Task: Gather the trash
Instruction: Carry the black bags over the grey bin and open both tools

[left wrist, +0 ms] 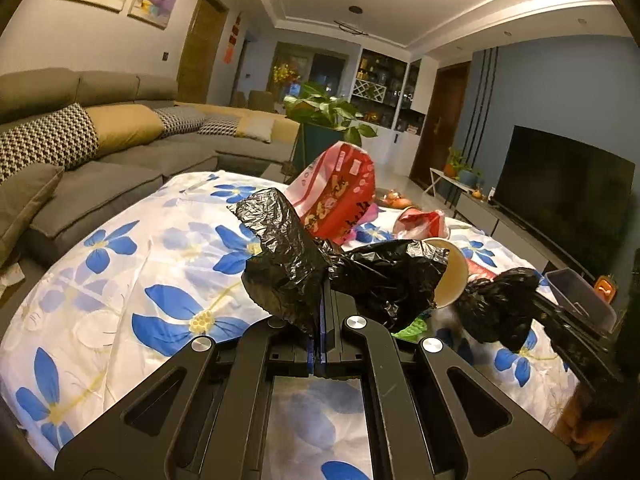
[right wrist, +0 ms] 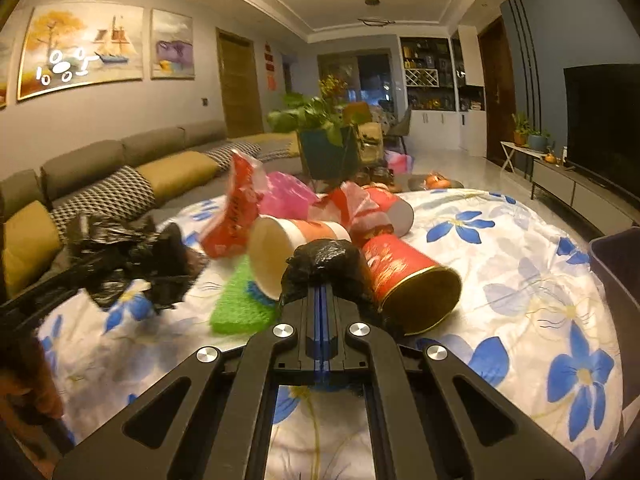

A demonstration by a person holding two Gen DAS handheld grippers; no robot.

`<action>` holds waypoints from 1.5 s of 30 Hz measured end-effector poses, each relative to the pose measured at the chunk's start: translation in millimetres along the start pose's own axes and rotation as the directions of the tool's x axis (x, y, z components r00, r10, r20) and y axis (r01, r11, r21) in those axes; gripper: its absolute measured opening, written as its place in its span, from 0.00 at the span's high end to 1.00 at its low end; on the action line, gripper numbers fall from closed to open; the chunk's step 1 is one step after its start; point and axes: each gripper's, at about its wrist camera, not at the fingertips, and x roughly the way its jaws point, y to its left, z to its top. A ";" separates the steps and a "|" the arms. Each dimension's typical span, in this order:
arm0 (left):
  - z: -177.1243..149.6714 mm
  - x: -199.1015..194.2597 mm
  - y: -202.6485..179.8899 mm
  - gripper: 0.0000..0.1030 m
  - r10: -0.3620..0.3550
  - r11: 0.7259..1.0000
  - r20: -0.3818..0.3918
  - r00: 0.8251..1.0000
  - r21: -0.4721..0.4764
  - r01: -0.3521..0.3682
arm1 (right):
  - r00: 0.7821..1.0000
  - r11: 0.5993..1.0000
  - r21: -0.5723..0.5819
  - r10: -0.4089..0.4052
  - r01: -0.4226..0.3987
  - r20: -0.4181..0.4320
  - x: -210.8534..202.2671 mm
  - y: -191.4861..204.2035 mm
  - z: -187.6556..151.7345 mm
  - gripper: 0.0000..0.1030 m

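Trash lies in a heap on the flowered cloth (right wrist: 520, 280): two red cans (right wrist: 412, 284), one paper cup (right wrist: 280, 252), one green pad (right wrist: 240, 304), one pink bag (right wrist: 286, 196) and red-and-white wrappers (left wrist: 340, 196). One black trash bag (left wrist: 360, 272) stretches between both grippers. Left gripper (left wrist: 323, 292) is clenched on one edge of it, right gripper (right wrist: 322, 280) clamped on another bunched edge. One grey bin (right wrist: 618, 264) sits at the cloth's right side.
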 end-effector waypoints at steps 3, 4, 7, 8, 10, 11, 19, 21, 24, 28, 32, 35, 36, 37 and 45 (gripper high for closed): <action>1.2 -5.1 -4.6 1.00 -0.007 1.000 0.012 1.000 0.011 0.007 | 1.000 1.000 -0.006 0.006 -0.006 0.013 -13.4 -0.6 0.5 0.99; 1.0 -6.6 -6.3 1.00 -0.009 1.000 0.014 1.000 0.016 0.008 | 1.000 1.000 -0.006 0.010 -0.010 0.020 -20.6 -1.5 0.5 0.99; 1.0 -9.7 -11.8 1.00 -0.019 1.000 0.015 1.000 0.024 0.019 | 0.999 1.000 -0.011 0.006 -0.005 0.039 -35.0 -5.0 2.5 0.99; 1.0 -9.9 -13.7 1.00 -0.022 0.999 0.015 1.000 0.028 0.022 | 0.999 1.000 -0.011 0.003 -0.002 0.044 -38.9 -6.0 3.0 0.99; 1.4 -11.6 -17.9 1.00 -0.031 0.999 0.017 0.999 0.036 0.030 | 0.999 1.000 -0.008 -0.002 0.002 0.053 -45.7 -8.7 3.5 0.99; 1.7 -12.2 -19.9 1.00 -0.034 0.999 0.018 0.999 0.040 0.033 | 0.998 1.000 -0.007 -0.007 0.008 0.058 -49.5 -10.0 3.6 0.99; 9.2 -13.7 -40.5 1.00 -0.071 0.994 0.024 0.997 0.088 0.069 | 0.993 0.999 0.000 -0.053 0.053 0.101 -70.6 -24.8 9.9 0.99; 11.6 -12.4 -47.8 1.00 -0.086 0.991 0.023 0.996 0.101 0.083 | 0.991 0.998 0.004 -0.067 0.067 0.115 -75.7 -30.2 12.3 0.99; 14.2 -10.3 -58.7 1.00 -0.106 0.987 0.020 0.994 0.126 0.103 | 0.987 0.996 0.012 -0.089 0.088 0.133 -84.3 -37.7 16.6 0.99; 17.0 -3.3 -80.4 1.00 -0.140 0.975 0.009 0.990 0.176 0.136 | 0.981 0.993 0.025 -0.121 0.118 0.154 -94.1 -53.0 21.6 0.99; 21.7 2.3 -108.1 1.00 -0.179 0.959 0.006 0.984 0.225 0.173 | 0.971 0.987 0.035 -0.163 0.159 0.175 -102.9 -66.2 25.7 0.99; 27.6 6.2 -136.6 1.00 -0.228 0.940 0.005 0.974 0.261 0.219 | 0.961 0.980 0.045 -0.201 0.196 0.189 -110.2 -80.9 29.0 0.99; 29.5 7.4 -147.6 1.00 -0.243 0.933 0.008 0.970 0.277 0.232 | 0.959 0.978 0.048 -0.210 0.205 0.192 -111.6 -84.4 30.0 0.99; 29.3 7.4 -155.4 1.00 -0.255 0.926 0.008 0.967 0.289 0.242 | 0.953 0.974 0.053 -0.229 0.222 0.197 -114.9 -91.1 31.2 0.99; 34.7 22.8 -234.1 1.00 -0.361 0.869 -0.011 0.933 0.360 0.340 | 0.914 0.937 0.111 -0.347 0.330 0.212 -134.5 -140.5 38.2 0.99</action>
